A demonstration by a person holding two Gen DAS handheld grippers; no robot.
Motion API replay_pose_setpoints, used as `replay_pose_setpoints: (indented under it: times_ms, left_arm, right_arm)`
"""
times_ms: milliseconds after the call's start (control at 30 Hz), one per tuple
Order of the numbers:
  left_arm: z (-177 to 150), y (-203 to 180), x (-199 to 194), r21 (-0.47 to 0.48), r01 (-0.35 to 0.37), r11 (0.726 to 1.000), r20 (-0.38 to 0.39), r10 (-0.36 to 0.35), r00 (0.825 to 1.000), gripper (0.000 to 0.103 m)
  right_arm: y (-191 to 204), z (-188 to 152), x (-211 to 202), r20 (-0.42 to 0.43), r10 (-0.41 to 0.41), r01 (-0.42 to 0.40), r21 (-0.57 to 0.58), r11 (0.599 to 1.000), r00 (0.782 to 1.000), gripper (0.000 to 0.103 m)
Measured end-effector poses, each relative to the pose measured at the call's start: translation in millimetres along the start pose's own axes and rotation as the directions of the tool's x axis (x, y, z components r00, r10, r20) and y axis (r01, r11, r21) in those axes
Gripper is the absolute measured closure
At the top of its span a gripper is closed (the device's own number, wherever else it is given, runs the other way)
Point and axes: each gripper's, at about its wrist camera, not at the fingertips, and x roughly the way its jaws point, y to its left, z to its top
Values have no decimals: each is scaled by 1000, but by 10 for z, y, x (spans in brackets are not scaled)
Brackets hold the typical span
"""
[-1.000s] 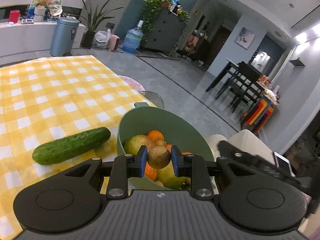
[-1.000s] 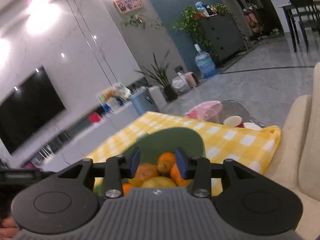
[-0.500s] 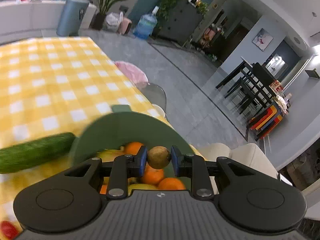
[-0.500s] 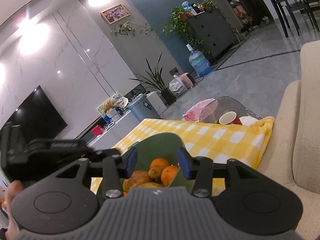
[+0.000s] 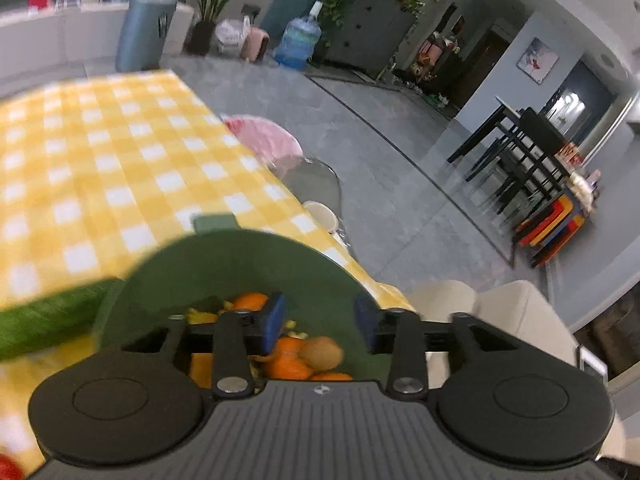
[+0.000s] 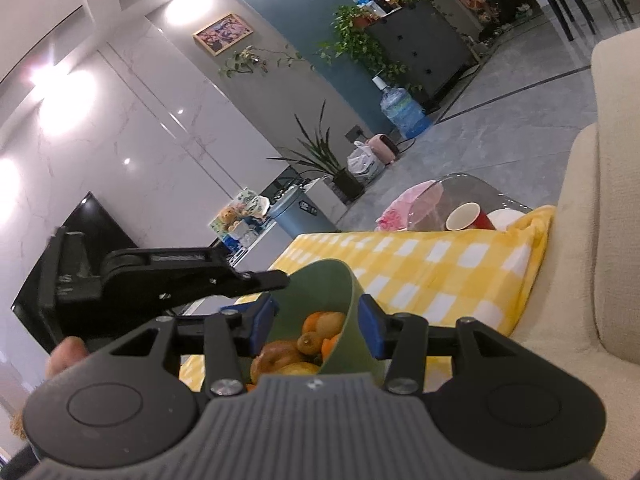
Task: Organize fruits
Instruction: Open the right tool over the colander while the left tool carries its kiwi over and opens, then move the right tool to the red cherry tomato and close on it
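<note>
Left wrist view: left gripper [image 5: 320,322] jaws opening and empty over the green bowl [image 5: 240,264], kiwi [image 5: 322,354] lying in it among oranges [image 5: 288,356], cucumber [image 5: 48,318] left outside beside the bowl, right gripper [image 6: 316,326] part-open straddling the bowl's rim, gripping nothing

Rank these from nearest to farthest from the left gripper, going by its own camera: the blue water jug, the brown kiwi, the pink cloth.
1. The brown kiwi, in the green bowl just below the opening fingers of the left gripper.
2. The pink cloth, beyond the table's far right edge.
3. The blue water jug, across the floor by the dark cabinet.
</note>
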Motion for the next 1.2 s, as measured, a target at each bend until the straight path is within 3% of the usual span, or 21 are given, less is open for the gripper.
replay_pose_setpoints:
  times_ms: [133,267,367,500,567,800,967,1067,1200]
  left_arm:
    - [-3,-63,-269,66,-78,995,30,76,997,33]
    - [-50,-78,-522,72,-152,986,53,148,988,31]
    - [-57,-41,-668,66,-178,982,30,176,984,30]
    - [-54,43,-907,40,-210,977,36,208,977,30]
    - [-72,93,-1045,23,-210,977,53,209,977,30]
    - [-147,288,-1349,10,-249,968,33,249,968,30]
    - [-192,571,-1532,-46,-300,953,33,302,953,30]
    - [-208,843,-1639,-121,-327,937,30,333,943,30]
    - [-268,1269,-1678,-205,-328,922,-26,330,944,31]
  right_arm:
    - [53,0,-3,-17,9,-9,-11,1000,1000,56]
    - [178,8,-26,-43,23,-25,-41,999,999,52]
    - [322,-11,-1,-109,42,-51,-81,995,993,44]
    - [541,-72,19,-167,67,-92,-150,984,984,44]
    - [644,-112,31,-198,98,-132,-169,977,975,37]
    - [983,-196,29,-241,71,-124,-212,969,968,36]
    - [1158,-253,73,-265,70,-132,-221,966,962,37]
    - [1301,-362,193,-326,92,-171,-223,960,941,37]
    - [1516,-678,451,-397,97,-227,-296,928,913,37]
